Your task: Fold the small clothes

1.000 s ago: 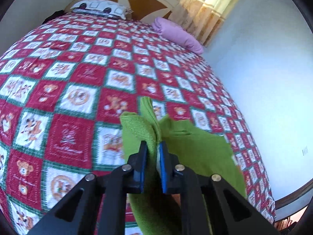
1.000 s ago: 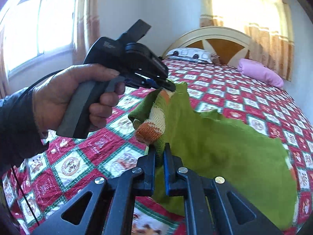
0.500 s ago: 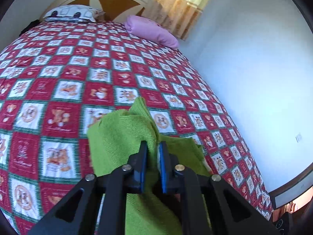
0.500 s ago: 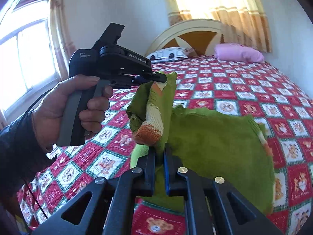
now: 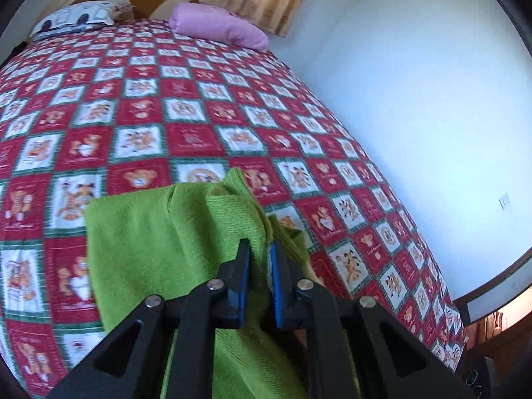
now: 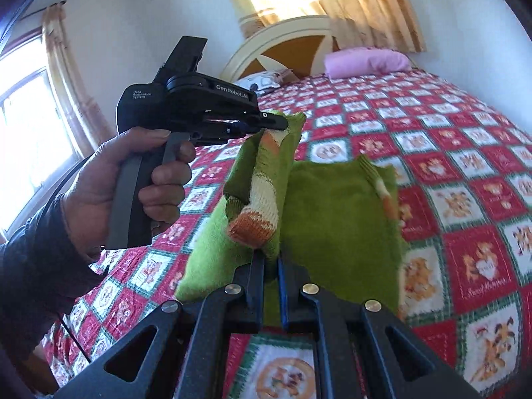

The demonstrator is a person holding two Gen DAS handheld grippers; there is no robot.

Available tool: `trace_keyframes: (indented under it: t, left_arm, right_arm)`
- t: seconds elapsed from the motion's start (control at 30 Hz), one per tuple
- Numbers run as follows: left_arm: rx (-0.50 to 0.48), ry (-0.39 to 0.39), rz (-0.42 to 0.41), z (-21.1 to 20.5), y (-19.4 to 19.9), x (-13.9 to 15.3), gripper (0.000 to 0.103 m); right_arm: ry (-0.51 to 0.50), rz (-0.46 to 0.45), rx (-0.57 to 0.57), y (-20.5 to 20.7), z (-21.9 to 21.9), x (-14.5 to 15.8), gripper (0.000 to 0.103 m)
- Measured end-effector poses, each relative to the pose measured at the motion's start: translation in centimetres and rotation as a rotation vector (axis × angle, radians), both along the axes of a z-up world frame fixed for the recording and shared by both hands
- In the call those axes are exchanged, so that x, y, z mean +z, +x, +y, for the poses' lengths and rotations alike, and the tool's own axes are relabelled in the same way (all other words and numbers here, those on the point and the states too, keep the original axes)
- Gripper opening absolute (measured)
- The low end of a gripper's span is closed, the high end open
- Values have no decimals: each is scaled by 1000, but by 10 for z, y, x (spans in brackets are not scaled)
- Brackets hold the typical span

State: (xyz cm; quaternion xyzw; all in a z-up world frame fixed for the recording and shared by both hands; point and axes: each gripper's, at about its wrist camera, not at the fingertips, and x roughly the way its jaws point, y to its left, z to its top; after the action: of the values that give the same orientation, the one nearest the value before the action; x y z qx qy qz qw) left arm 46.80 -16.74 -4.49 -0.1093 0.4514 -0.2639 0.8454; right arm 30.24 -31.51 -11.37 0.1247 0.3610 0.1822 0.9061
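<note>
With both my left gripper [image 5: 258, 249] and right gripper [image 6: 272, 259] pinched tight on the small green knitted sweater [image 6: 332, 219] above the red patchwork-quilted bed [image 6: 449, 153], I should carry both corners level, keeping the fold edge taut.

Two black two-finger grippers, left [image 5: 258, 256] and right [image 6: 271, 262], gripped one green knitted sweater [image 6: 339, 219] on one red-and-white checked quilt [image 5: 186, 126]; two pillows, one pink [image 5: 217, 30], one white patterned [image 5: 78, 20].

Black claws [image 5: 259, 249], blue pads, silver screws; grey handle w/ white lettering; dark sleeve [image 6: 30, 266], black cable.
</note>
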Motion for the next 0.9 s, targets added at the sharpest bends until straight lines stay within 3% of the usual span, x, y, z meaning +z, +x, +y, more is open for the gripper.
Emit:
trace_keyframes:
  t: [0.2, 0.53, 0.6, 0.63, 0.67, 0.7, 0.73, 0.77, 0.83, 0.9]
  left_arm:
    - [-64, 52, 5, -38, 1, -14, 13]
    - [-92, 114, -9, -79, -8, -33, 16]
    - [-105, 99, -40, -73, -21, -23, 24]
    - [-113, 88, -68, -66, -30, -16, 36]
    - [-111, 80, -96, -56, -40, -9, 58]
    - [-102, 82, -127, -46, -50, -5, 68]
    - [-85, 96, -178, -31, -66, 1, 78]
    - [-77, 105, -202, -25, -73, 3, 78]
    - [-62, 152, -245, -6, -94, 0, 78]
    - [-26, 217, -285, 10, -113, -8, 78]
  right_arm:
    - [33, 57, -50, -4, -30, -16, 6]
    - [107, 144, -138, -11, -70, -50, 5]
    - [118, 155, -153, -15, -76, -57, 5]
    - [130, 159, -154, -17, -79, -58, 5]
    - [138, 157, -157, -20, -83, -58, 6]
    - [131, 151, -170, -22, -85, -56, 7]
    - [98, 143, -199, -24, -87, -52, 14]
    - [54, 120, -228, -26, -87, -45, 36]
    - [48, 52, -252, -30, -89, -30, 63]
    - [50, 2, -236, -23, -83, -14, 63]
